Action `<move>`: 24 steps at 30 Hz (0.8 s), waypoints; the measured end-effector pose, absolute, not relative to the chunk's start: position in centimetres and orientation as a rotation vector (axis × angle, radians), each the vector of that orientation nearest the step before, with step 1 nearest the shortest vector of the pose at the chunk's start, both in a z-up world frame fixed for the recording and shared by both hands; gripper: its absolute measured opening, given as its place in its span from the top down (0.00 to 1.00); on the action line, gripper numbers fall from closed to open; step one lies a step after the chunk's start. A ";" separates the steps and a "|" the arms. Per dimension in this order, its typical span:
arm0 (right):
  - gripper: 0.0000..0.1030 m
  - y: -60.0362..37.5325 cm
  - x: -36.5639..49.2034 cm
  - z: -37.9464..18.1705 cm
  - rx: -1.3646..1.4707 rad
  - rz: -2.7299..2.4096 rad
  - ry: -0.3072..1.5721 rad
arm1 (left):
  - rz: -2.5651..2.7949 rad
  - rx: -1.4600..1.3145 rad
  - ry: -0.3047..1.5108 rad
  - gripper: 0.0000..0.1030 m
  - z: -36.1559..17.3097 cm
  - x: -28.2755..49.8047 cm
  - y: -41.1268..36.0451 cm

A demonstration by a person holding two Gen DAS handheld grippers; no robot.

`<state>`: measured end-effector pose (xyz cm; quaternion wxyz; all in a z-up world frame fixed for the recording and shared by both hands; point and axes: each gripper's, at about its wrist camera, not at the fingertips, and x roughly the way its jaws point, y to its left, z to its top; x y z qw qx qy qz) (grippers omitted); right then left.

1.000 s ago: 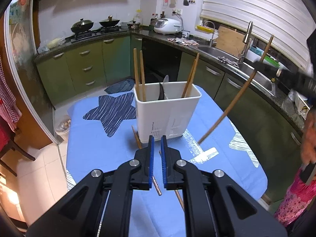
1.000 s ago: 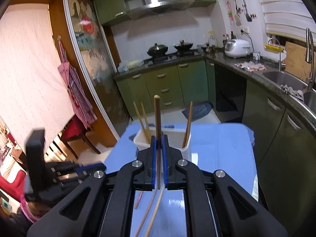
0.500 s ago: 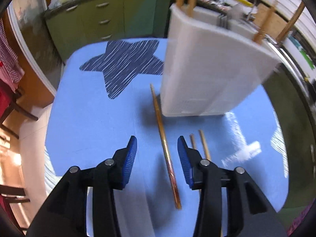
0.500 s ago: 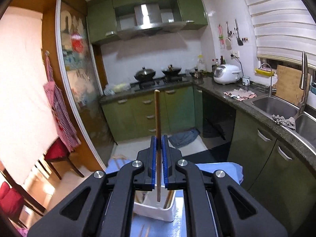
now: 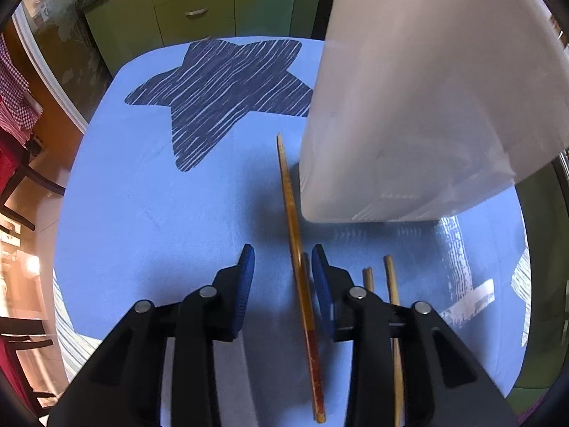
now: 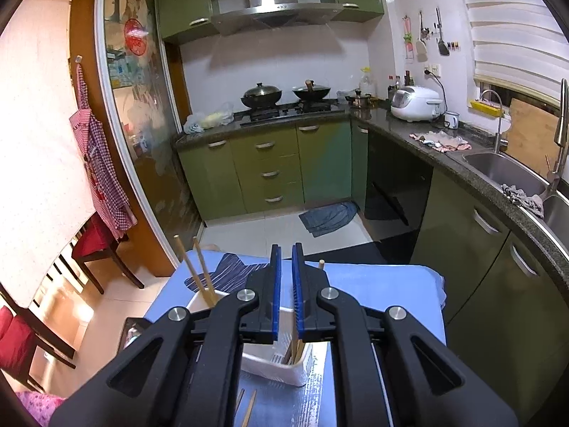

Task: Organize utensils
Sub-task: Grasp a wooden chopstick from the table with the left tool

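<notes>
My left gripper point(image 5: 282, 270) is open, low over the blue tablecloth point(image 5: 160, 213), its jaws on either side of a brown chopstick point(image 5: 295, 235) that lies flat. Two more chopsticks point(image 5: 391, 284) lie under its right finger. The white utensil holder point(image 5: 409, 114) stands just beyond, very close. My right gripper point(image 6: 286, 284) hovers above the holder point(image 6: 277, 363), jaws slightly apart and empty. Chopsticks point(image 6: 199, 270) stand in the holder's left compartment and others point(image 6: 295, 348) in its right one.
The table's blue cloth carries a dark star print point(image 5: 220, 85). Green kitchen cabinets point(image 6: 270, 167) and a counter with a sink point(image 6: 505, 170) lie beyond. A red chair point(image 6: 96, 242) stands to the left of the table.
My right gripper let go of the chopstick it held; that chopstick now stands in the holder. My left gripper opened, dropped low and moved around the chopstick on the cloth.
</notes>
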<state>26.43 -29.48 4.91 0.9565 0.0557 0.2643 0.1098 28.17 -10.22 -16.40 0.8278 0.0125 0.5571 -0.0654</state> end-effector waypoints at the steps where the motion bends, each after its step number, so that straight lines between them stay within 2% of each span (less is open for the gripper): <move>1: 0.93 -29.6 26.0 5.0 0.114 0.226 0.528 | -0.136 0.028 1.185 0.69 -16.5 28.3 -10.4; 4: 0.93 -30.0 24.0 5.2 0.124 0.241 0.515 | -0.126 0.031 1.195 0.71 -17.0 28.7 -10.7; 7: 0.92 -30.8 21.5 5.1 0.135 0.256 0.500 | -0.112 0.046 1.183 0.81 -17.1 28.8 -10.9; 8: 0.92 -31.0 20.8 5.0 0.139 0.263 0.497 | -0.112 0.046 1.182 0.90 -17.1 28.9 -10.9; 9: 0.92 -31.1 20.0 5.0 0.141 0.266 0.495 | -0.111 0.045 1.185 0.92 -17.1 28.8 -10.9; 15: 0.92 -32.6 16.1 4.8 0.176 0.293 0.478 | -0.120 0.033 1.193 0.93 -16.7 27.7 -9.9; 17: 0.87 -32.9 15.0 4.6 0.177 0.299 0.479 | -0.124 0.014 1.183 0.93 -16.1 27.0 -9.0; 24: 0.86 -32.8 12.2 2.3 0.165 0.318 0.528 | -0.169 0.031 1.046 0.93 -10.7 22.0 -7.6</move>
